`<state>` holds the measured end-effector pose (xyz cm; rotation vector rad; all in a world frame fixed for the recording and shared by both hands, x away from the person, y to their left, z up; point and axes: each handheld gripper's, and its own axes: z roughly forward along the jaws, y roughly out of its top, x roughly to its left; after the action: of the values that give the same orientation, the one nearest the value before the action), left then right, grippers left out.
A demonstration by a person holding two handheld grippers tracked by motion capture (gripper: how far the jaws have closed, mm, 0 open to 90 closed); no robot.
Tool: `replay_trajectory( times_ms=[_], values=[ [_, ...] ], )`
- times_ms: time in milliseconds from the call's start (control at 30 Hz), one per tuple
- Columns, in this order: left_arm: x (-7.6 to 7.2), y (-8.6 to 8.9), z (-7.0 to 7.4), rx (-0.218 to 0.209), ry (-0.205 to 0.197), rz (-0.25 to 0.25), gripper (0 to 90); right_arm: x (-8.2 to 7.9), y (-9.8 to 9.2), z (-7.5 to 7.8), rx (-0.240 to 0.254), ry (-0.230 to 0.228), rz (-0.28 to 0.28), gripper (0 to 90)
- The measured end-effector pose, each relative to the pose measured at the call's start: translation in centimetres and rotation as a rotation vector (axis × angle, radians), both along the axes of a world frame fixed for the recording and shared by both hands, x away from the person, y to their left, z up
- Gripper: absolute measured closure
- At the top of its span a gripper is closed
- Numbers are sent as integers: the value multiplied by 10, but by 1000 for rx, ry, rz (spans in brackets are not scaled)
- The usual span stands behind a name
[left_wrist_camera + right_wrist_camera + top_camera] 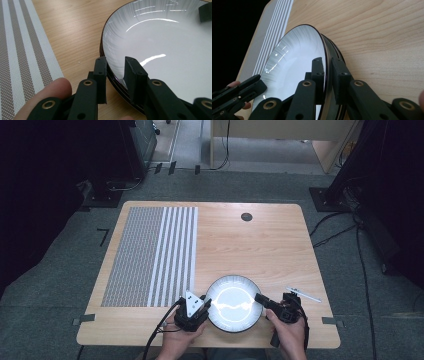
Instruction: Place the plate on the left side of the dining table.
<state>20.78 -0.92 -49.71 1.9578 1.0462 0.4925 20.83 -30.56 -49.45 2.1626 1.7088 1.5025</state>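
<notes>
A wooden bench (260, 240) is standing on grey carpet. A striped mat (150, 255) is lying flat on its left half, its plain woven part to the left and its white stripes to the right. A dark round grommet (246, 217) is sitting near the far edge. A pen (303, 294) is lying near the right edge.

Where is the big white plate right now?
In the high view the white plate sits at the table's near edge, right of the striped placemat, with the left gripper pinching its left rim and the right gripper its right rim.
</notes>
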Motion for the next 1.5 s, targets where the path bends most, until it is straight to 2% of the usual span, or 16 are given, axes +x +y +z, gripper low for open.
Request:
replay_trajectory(
  times_ms=[100, 167, 233, 500, 667, 700, 900, 967, 1100, 1167, 1267, 1333, 1367, 1500],
  values=[
    [0, 1, -1, -7, 4, -9, 707, 2, -2, -2, 25, 2, -12, 832],
    [1, 2, 0, -5, 5, -18, 695, 3, -5, -5, 94, 19, -33, 829],
    [2, 4, 1, -19, 13, -22, 698, 4, -6, -7, 116, 26, -36, 829],
    [3, 9, 6, -55, 26, -24, 701, 5, -7, -11, 174, 61, -39, 828],
    [3, 10, 8, -69, 37, -23, 698, 5, -8, -13, 197, 68, -40, 825],
    [3, 11, 10, -80, 46, -23, 694, 5, -8, -14, 220, 73, -42, 823],
    [5, 14, 13, -102, 70, -31, 686, 5, -9, -16, 259, 86, -49, 821],
    [6, 16, 16, -122, 89, -41, 673, 5, -10, -17, 279, 89, -55, 821],
    [7, 19, 18, -154, 108, -56, 650, 4, -11, -19, 301, 83, -59, 822],
    [8, 21, 21, -183, 121, -67, 645, 4, -12, -19, 300, 72, -64, 821],
    [11, 26, 24, -210, 133, -64, 642, 3, -13, -18, 307, 58, -68, 821],
    [12, 27, 25, -215, 137, -67, 638, 3, -14, -18, 322, 55, -67, 821],
    [12, 29, 25, -231, 147, -76, 630, 3, -14, -18, 332, 52, -66, 821],
    [12, 28, 25, -236, 160, -82, 629, 3, -12, -18, 337, 50, -56, 821]
  ],
)
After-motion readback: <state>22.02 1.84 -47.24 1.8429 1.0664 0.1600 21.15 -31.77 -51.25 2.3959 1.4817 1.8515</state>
